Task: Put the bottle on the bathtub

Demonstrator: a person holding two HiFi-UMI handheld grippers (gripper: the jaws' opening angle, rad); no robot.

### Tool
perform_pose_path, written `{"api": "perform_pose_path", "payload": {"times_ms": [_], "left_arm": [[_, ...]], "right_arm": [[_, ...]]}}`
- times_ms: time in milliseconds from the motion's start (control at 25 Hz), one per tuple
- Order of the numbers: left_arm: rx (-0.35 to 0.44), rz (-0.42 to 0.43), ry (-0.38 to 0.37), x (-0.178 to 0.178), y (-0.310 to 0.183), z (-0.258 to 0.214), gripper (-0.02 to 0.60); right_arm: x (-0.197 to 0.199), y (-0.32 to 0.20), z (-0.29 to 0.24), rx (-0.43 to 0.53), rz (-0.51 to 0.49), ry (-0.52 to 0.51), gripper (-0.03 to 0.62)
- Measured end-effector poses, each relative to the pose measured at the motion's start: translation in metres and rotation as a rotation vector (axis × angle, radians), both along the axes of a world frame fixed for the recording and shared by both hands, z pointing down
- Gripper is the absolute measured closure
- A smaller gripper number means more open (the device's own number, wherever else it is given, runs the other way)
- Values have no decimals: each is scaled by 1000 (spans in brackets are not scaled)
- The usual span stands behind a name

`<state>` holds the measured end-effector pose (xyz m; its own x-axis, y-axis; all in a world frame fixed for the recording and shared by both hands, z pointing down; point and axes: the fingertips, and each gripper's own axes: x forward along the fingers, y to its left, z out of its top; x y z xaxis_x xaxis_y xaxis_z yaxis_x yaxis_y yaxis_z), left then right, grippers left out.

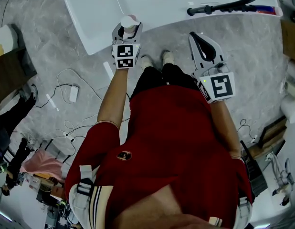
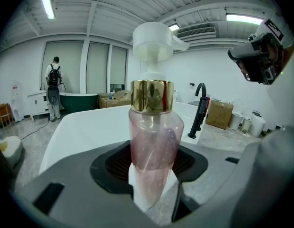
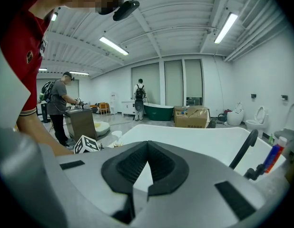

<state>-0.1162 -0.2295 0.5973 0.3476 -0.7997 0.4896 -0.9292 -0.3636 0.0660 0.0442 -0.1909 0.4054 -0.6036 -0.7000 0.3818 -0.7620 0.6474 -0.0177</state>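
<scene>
The carry is nearly done, and the set-down looks to be the step in hand. The left gripper holds the pink pump bottle upright at the near corner of the white bathtub. I cannot tell whether its base touches the rim yet. The next move, as I judge it, calls for lowering the bottle level onto the flat rim, well onto the ledge and not at its lip, then spreading the fingers without tipping it. Those fingers are clamped on the bottle's lower body, one on each side, with the gold collar and white pump head above them. The right gripper hangs beside it with its fingers together and nothing between them.
</scene>
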Motion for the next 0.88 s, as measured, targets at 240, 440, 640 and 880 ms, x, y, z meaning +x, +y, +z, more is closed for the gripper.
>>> {"api": "perform_pose_path", "payload": {"times_ms": [240, 440, 640, 880], "left_arm": [[33, 16, -15, 4, 4, 3, 354], [42, 13, -30, 6, 7, 3, 354], [26, 2, -3, 7, 7, 3, 320], [20, -1, -11, 9, 14, 1, 298]], "right_arm": [[4, 3, 2, -3, -4, 3, 595], [1, 6, 0, 0, -16, -2, 595], [1, 11, 0, 1, -20, -8, 595], [5, 18, 0, 5, -24, -20, 595]]}}
